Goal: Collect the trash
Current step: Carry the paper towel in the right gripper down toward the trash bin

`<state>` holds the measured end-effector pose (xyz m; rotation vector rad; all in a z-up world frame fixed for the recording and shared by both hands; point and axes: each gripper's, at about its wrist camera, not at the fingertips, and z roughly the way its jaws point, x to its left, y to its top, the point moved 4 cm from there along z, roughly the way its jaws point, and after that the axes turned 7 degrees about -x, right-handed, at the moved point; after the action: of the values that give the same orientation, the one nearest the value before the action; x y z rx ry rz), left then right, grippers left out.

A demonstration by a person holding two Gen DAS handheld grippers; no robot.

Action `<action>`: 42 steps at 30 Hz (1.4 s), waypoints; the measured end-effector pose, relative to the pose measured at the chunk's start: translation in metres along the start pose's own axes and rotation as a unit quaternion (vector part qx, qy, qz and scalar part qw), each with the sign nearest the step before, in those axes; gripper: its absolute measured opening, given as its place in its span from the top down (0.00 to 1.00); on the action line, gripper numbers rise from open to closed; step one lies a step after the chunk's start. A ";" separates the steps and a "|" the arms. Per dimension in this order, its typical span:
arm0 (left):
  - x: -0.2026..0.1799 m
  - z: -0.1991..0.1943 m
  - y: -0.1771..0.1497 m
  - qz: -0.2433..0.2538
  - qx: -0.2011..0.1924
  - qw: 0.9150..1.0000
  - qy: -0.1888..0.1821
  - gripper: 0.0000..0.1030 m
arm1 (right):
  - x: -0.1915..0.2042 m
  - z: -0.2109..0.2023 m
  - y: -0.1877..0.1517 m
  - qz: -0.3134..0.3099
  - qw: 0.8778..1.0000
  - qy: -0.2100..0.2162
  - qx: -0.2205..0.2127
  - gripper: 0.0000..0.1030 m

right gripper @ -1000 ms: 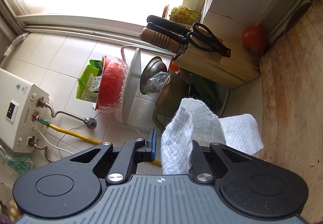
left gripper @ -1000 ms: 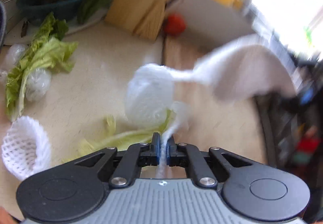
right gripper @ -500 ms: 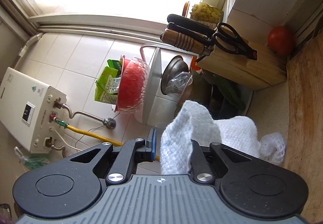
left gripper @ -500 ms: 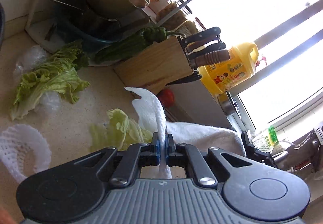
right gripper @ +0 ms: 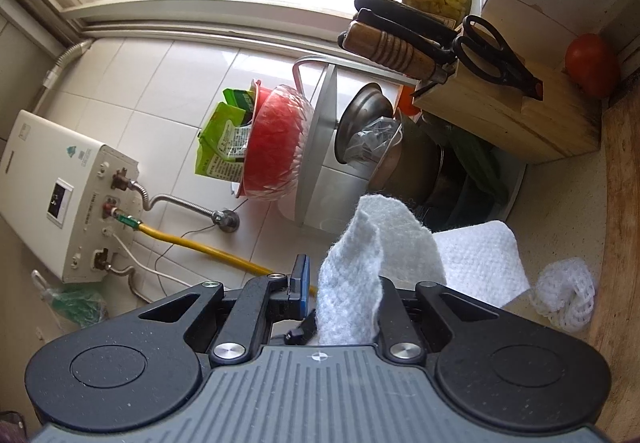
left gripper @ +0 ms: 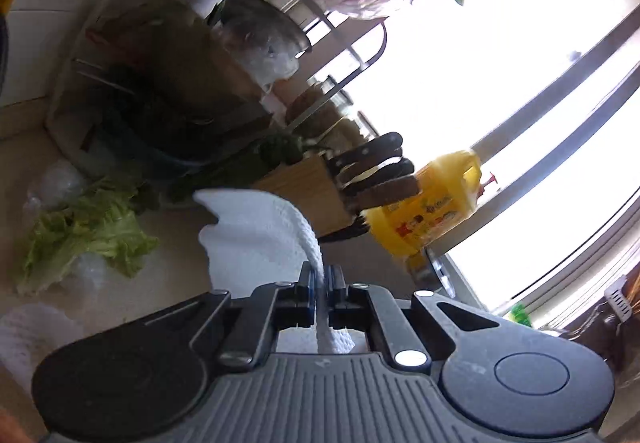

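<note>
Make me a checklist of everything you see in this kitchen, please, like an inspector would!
Surface: pale counter with a wooden board beside it.
Job's things: white paper towel, lettuce leaves, white foam net.
Clutter: knife block with scissors, tomato, yellow oil bottle, dish rack with a red bowl.
Grippers: left gripper shut on the paper towel; right gripper shut on white cloth-like paper.
Cables: yellow hose and thin white wire by the water heater.
Surroundings: bright window, tiled wall.
</note>
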<state>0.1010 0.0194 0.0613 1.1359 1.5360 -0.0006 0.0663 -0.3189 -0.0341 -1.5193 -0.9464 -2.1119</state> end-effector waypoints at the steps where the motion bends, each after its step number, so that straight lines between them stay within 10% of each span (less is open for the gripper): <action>1: 0.006 0.006 -0.004 -0.014 0.018 1.000 0.010 0.97 | -0.001 -0.002 0.001 0.002 1.000 -0.001 -0.001 0.84; 23: 0.014 -0.105 0.004 -0.026 -0.104 0.994 -0.036 0.97 | 0.036 0.043 -0.019 -0.027 0.997 0.035 0.069 0.84; 42: 0.080 -0.287 -0.032 -0.055 -0.229 0.969 0.079 0.97 | 0.077 0.157 -0.176 -0.008 0.958 0.079 0.274 0.84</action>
<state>-0.1259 0.2140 0.0783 0.6939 1.6304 0.3610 0.0345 -0.0777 0.0144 -1.0478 -1.3427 -1.7400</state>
